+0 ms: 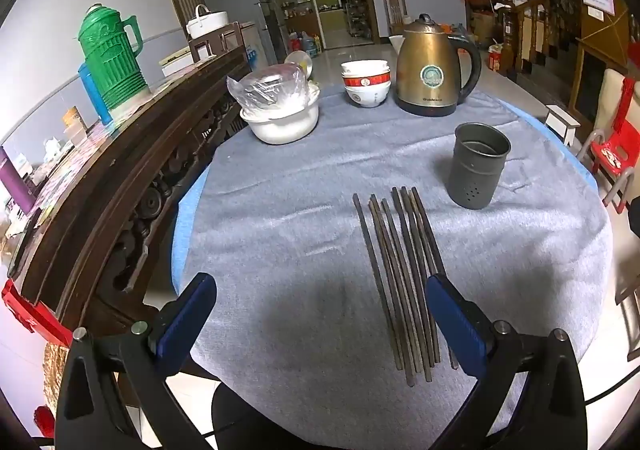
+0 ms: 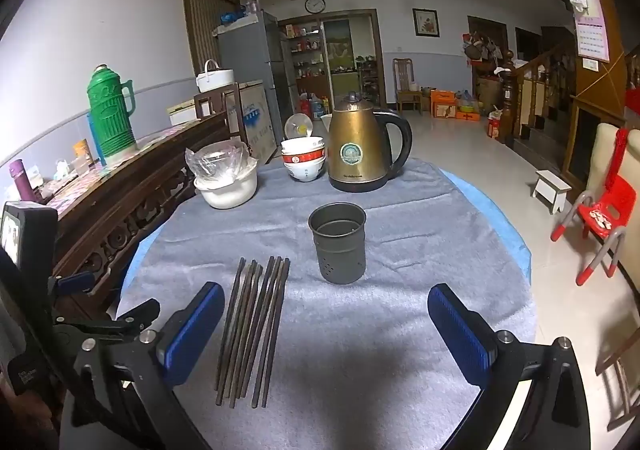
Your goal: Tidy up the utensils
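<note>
a: chopsticks [image 1: 400, 282] first. you've got about 6 of them lying side by side on the grey cloth [image 1: 280, 210], ends pointing toward you, with the metal holder [image 1: 478, 166] standing upright just beyond and to their right. it looks empty from here.

b: so how do you want me to start?

a: none are in the holder yet, so i'd judge this as the very beginning. take 1 or 2 at a time, pinch near the middle so they don't swing, tip them upright, then lower them straight into the holder [image 2: 337, 244]. the sticks [image 2: 252, 330] are touching each other, so come down on an outer one or you may scatter the row.

b: and the tongs?

a: your left gripper [image 1: 320, 326] is spread wide, holding nothing, its right pad [image 1: 456, 326] just over the sticks' near ends. your right gripper [image 2: 326, 330] is equally wide, empty, hovering over bare cloth beside them.
</note>
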{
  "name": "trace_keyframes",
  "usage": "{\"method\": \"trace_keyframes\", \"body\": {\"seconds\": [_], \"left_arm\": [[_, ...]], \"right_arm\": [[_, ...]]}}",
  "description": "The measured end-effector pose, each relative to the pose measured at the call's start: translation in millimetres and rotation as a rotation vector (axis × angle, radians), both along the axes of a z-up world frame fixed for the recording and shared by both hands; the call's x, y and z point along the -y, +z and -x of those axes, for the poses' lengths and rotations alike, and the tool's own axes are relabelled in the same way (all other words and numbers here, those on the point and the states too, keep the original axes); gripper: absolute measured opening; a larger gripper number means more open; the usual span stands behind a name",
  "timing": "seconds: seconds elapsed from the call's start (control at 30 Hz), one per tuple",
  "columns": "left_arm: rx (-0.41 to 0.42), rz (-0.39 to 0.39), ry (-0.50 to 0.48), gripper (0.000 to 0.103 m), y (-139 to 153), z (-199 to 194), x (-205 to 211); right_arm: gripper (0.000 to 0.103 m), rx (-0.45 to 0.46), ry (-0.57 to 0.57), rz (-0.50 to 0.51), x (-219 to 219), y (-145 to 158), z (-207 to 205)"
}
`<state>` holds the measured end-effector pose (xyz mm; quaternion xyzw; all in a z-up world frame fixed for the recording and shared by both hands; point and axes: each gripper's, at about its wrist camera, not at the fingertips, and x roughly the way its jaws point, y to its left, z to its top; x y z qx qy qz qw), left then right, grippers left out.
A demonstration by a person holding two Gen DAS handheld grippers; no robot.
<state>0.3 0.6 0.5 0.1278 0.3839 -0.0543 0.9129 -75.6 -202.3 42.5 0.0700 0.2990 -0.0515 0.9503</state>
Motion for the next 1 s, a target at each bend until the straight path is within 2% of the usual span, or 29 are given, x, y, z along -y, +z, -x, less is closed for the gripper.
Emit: {"method": "trace_keyframes", "body": {"seconds": [0.57, 1.0], "left_arm": [[0.002, 0.0, 0.01, 0.103, 1, 0, -6], [-0.026, 0.051, 0.011, 0.103, -2, -4, -13]], "right_arm": [[0.103, 0.01, -0.003, -0.007, -5, 2, -4], [0.103, 0.0, -0.005, -0.019, -3, 0, -7]]}}
